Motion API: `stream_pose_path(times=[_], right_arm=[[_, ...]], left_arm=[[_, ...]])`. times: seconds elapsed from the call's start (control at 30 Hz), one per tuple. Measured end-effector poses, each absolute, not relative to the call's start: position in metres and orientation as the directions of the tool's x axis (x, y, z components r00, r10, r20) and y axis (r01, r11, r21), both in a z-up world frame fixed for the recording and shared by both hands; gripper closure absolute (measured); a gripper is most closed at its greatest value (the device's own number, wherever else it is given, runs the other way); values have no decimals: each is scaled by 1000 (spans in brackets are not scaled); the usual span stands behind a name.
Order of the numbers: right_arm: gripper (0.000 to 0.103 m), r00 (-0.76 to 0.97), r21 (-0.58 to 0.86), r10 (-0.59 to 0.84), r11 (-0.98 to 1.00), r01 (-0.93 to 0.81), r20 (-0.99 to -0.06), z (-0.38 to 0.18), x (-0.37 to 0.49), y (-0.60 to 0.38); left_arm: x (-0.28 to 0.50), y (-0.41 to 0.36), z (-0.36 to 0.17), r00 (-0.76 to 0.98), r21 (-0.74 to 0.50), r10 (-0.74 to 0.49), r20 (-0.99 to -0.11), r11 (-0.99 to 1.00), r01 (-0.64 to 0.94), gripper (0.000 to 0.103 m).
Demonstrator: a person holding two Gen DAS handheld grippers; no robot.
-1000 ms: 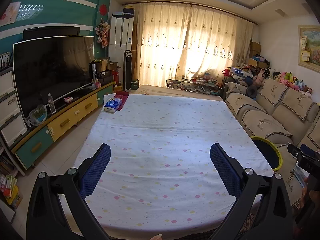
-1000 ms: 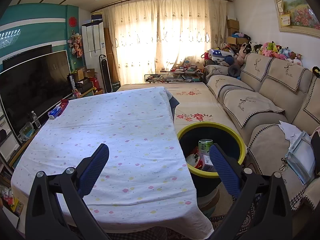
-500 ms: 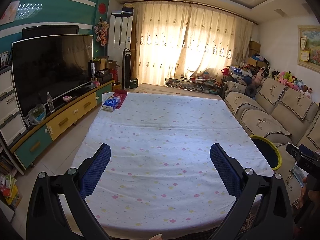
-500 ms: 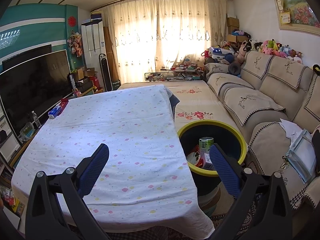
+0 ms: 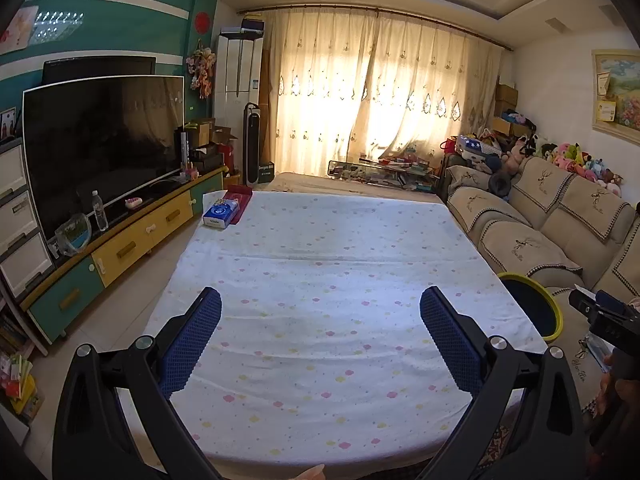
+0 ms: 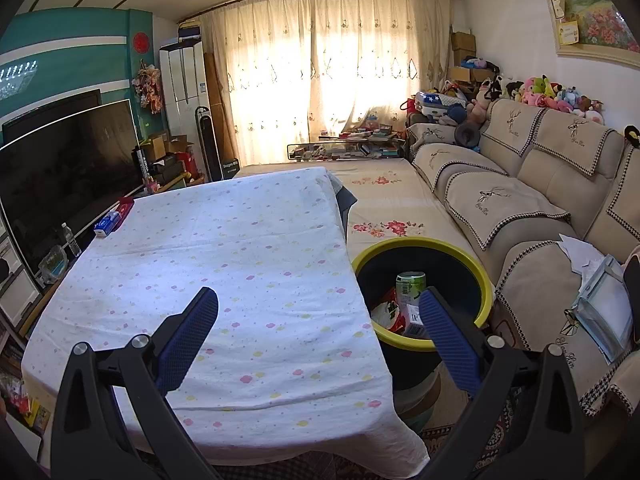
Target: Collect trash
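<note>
A dark bin with a yellow rim (image 6: pixel 486 280) stands on the floor at the table's right side; it also shows in the left wrist view (image 5: pixel 554 312). Inside it lie a green can (image 6: pixel 410 284) and red and white wrappers (image 6: pixel 388 312). My left gripper (image 5: pixel 320 332) is open and empty above the near part of the table. My right gripper (image 6: pixel 318 330) is open and empty over the table's near right corner, its right finger (image 6: pixel 448 332) in front of the bin. The table (image 5: pixel 320 248) wears a white cloth with small pastel dots.
A blue tissue box (image 5: pixel 220 212) and a red item (image 5: pixel 240 196) lie at the table's far left corner. A TV cabinet (image 5: pixel 120 244) runs along the left, a beige sofa (image 6: pixel 520 200) along the right. Papers and a plastic folder (image 6: pixel 604 308) lie on the sofa.
Both views have shifted slightly, as both grippers drift a little back and up. Both grippers stay open and empty. Nothing on the table moved.
</note>
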State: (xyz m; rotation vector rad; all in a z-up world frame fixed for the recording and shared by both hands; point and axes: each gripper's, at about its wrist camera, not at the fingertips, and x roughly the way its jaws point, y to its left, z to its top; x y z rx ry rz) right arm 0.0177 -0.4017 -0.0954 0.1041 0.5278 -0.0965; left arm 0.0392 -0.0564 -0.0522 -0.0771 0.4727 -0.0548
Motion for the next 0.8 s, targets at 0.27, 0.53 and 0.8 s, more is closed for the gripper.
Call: stream_pose_path(times=[0.27,0.53,0.8], right_arm=[[7,859,75,-65,990,120,-507,-95,18,-402],[7,856,75,-64,990,119,-512,-98,17,-401],[7,850,84,-56,989,117,-524,-102,22,-401]], left_arm=[[47,-51,-56,864,-149,-130,-487,987,65,5],[52,-54,-60,856,-131,-125,-501,989,67,5],[54,-55,-61,875,-114,-104,-472,992,56,5]])
